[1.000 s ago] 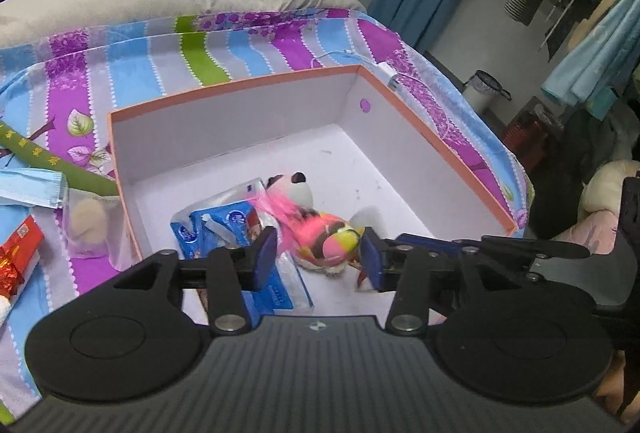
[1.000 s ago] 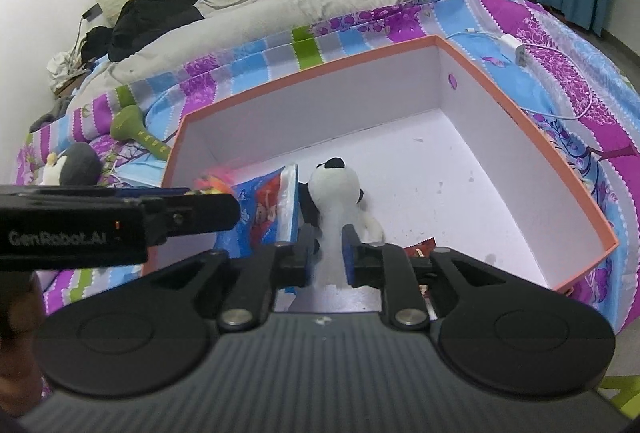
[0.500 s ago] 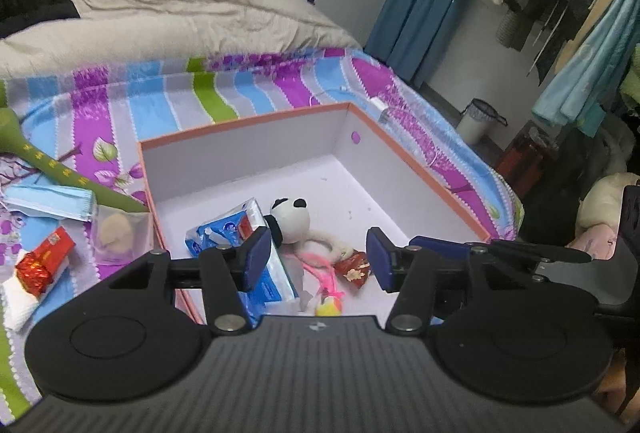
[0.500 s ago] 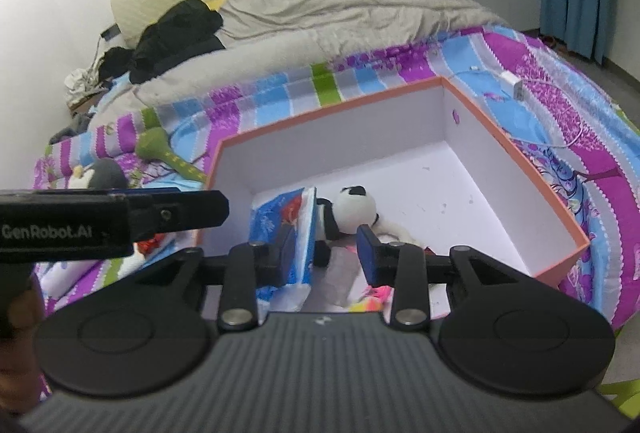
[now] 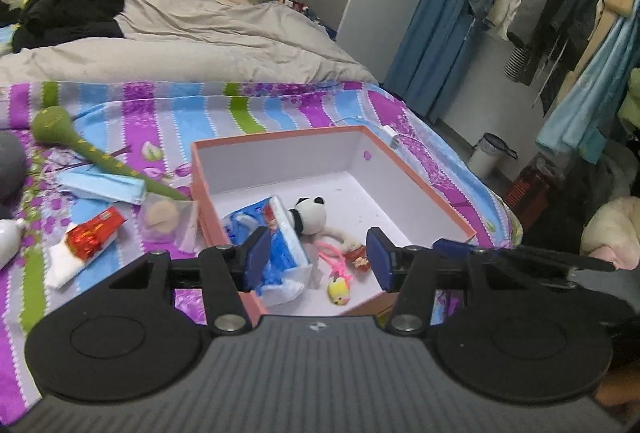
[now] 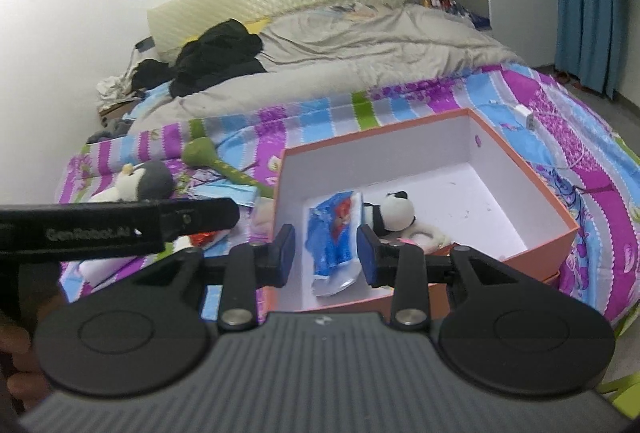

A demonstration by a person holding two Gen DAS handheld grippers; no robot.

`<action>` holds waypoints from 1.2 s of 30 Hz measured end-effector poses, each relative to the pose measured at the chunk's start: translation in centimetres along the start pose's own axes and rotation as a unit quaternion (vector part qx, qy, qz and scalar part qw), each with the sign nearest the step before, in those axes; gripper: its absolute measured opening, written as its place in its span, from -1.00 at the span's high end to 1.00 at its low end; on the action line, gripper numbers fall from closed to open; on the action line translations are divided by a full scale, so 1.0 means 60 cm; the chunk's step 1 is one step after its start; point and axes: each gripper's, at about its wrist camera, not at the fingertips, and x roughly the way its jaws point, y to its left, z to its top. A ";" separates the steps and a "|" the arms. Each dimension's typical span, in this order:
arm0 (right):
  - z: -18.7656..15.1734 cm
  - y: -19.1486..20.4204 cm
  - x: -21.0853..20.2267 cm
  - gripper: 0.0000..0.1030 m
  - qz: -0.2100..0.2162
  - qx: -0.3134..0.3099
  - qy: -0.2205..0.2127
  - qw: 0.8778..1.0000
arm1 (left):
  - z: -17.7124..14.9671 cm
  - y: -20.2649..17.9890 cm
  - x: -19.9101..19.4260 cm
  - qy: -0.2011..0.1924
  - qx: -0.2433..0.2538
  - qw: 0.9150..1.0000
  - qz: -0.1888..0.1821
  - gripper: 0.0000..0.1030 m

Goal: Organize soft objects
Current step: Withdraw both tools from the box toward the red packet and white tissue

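On the far left of the striped bedcover we see in the right wrist view a grey and white plush penguin, and close to it a green stick toy that lies slanted toward the box. Beside the stick there is a light blue face mask, then a red packet and a small clear bag, the bag just beside the left wall of the box.

Our left gripper hangs above the near edge of the orange box; its two fingers stand wide apart and hold nothing. Inside the box, at the left side, lies a blue tissue pack, and touching it on the right is the panda plush. In front of the panda we see a pink and yellow toy and a small red wrapper on the white floor of the box.

Our right gripper is also above the near wall of the box, its fingers apart and empty, with the tissue pack showing between them. To the right of the box a white charger with its cable lies on the cover
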 end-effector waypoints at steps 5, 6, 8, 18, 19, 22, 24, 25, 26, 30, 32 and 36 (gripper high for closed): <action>-0.015 0.026 -0.028 0.28 0.012 0.005 -0.014 1.000 | -0.030 0.013 -0.054 -0.015 -0.007 1.000 0.005 -0.14; -0.021 0.031 -0.030 0.28 0.015 0.005 -0.012 1.000 | -0.037 0.015 -0.065 -0.016 -0.008 1.000 0.008 -0.14; -0.032 0.043 -0.034 0.28 0.017 0.002 -0.010 1.000 | -0.046 0.020 -0.080 -0.018 -0.009 1.000 0.012 -0.14; -0.073 0.097 -0.057 0.28 0.041 -0.015 -0.004 0.999 | -0.092 0.044 -0.168 -0.045 -0.021 0.998 0.039 -0.14; -0.077 0.103 -0.059 0.28 0.044 -0.018 -0.003 0.999 | -0.093 0.047 -0.173 -0.047 -0.023 0.998 0.041 -0.14; -0.090 0.121 -0.059 0.28 0.055 -0.026 0.004 0.998 | -0.100 0.060 -0.192 -0.049 -0.030 0.997 0.047 -0.14; -0.097 0.131 -0.059 0.28 0.063 -0.029 0.006 0.998 | -0.106 0.069 -0.207 -0.051 -0.037 0.997 0.054 -0.14; -0.100 0.137 -0.058 0.28 0.067 -0.030 0.007 0.997 | -0.111 0.074 -0.215 -0.053 -0.041 0.996 0.059 -0.14; -0.103 0.143 -0.057 0.28 0.073 -0.030 0.008 0.997 | -0.114 0.079 -0.221 -0.054 -0.043 0.996 0.063 -0.14; -0.115 0.168 -0.052 0.28 0.091 -0.041 0.016 0.995 | -0.131 0.106 -0.242 -0.054 -0.058 0.993 0.087 -0.14; -0.121 0.179 -0.047 0.28 0.101 -0.051 0.022 0.993 | -0.138 0.122 -0.248 -0.053 -0.070 0.991 0.099 -0.14; -0.128 0.194 -0.029 0.28 0.113 -0.058 0.032 0.991 | -0.147 0.151 -0.244 -0.046 -0.088 0.988 0.114 -0.14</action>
